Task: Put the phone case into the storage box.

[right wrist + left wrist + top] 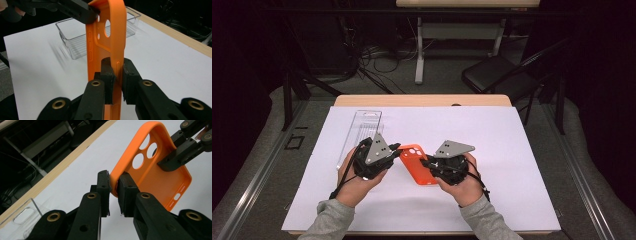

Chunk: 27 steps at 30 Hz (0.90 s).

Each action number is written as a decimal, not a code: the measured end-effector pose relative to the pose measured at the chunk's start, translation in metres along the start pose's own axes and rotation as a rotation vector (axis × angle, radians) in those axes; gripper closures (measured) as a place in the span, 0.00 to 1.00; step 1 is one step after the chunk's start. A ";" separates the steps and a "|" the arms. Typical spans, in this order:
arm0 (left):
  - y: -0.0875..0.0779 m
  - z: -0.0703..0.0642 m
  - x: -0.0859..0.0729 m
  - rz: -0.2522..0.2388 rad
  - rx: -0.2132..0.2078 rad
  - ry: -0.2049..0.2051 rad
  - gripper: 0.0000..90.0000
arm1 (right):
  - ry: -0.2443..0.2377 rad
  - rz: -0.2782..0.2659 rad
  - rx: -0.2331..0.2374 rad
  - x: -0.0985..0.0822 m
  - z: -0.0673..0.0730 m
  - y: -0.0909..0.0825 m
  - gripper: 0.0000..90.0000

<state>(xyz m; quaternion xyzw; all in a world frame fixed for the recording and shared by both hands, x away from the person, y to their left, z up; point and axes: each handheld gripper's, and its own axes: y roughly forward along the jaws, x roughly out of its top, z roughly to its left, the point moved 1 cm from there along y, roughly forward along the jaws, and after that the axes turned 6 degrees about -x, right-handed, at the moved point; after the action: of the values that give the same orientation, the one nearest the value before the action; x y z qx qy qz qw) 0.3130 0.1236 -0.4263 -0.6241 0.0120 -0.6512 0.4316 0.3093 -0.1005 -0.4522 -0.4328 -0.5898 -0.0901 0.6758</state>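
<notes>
An orange phone case (414,165) is held between both grippers, just above the white sheet (497,145). My left gripper (398,150) is shut on a rim corner at the case's camera-hole end (150,147), and its pads pinch that edge (114,188). My right gripper (428,164) is shut on the long side wall. In the right gripper view the case (105,42) stands on edge with my jaws (118,75) clamped on its rim. The other gripper's black fingers (80,12) hold its top corner. In the left gripper view the right gripper's fingers (180,152) grip the far side.
A clear plastic tray (362,131) lies on the sheet to the left of the case, just behind my left gripper. The wooden table edge (422,100) runs along the far side. Beyond it stand a black chair (497,75) and desk legs.
</notes>
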 end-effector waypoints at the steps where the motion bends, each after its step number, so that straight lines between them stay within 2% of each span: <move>1: 0.000 0.000 0.000 -0.003 0.001 -0.002 0.90 | 0.000 -0.001 0.000 0.000 0.000 0.000 0.90; 6: -0.001 -0.001 0.001 -0.006 0.012 0.018 0.90 | 0.009 -0.004 0.006 0.000 0.000 0.000 0.90; 27: -0.002 -0.002 0.001 -0.011 0.015 0.014 0.91 | 0.024 -0.007 0.013 -0.001 -0.001 0.002 0.90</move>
<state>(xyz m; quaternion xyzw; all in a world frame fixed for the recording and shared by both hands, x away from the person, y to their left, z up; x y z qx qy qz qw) 0.3107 0.1231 -0.4250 -0.6164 0.0070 -0.6581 0.4324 0.3107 -0.1007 -0.4540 -0.4254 -0.5836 -0.0939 0.6853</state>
